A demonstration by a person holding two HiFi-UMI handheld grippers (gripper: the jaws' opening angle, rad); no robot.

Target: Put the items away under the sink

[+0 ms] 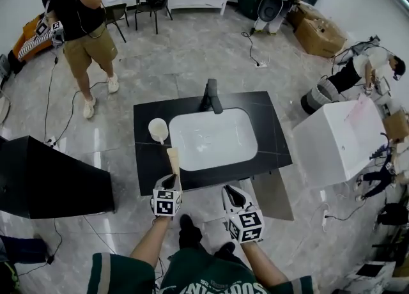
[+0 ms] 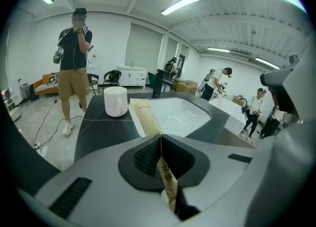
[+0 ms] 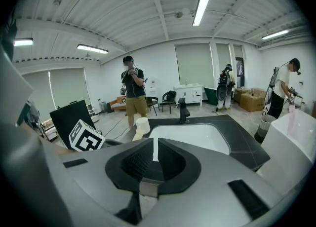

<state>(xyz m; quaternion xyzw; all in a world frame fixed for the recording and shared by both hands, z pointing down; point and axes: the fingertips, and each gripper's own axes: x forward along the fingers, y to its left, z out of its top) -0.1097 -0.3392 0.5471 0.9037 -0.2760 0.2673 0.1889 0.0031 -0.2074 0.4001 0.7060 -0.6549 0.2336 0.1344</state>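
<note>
Left gripper (image 2: 160, 139): pinching end of flat tan paper packet (image 2: 148, 117)
Right gripper (image 3: 153, 144): barely parted, empty
Risk: slipping free from end-only hold

A big open lab hall staged for recording (no real bathroom). A lone black desk (image 1: 268, 126) with a white sink (image 1: 214, 138) stands mid-frame on a polished floor (image 1: 185, 56). Cables (image 1: 252, 50) and cardboard boxes (image 1: 319, 36) lie upper right, and a person (image 1: 83, 18) holding marker cubes stands upper left.
</note>
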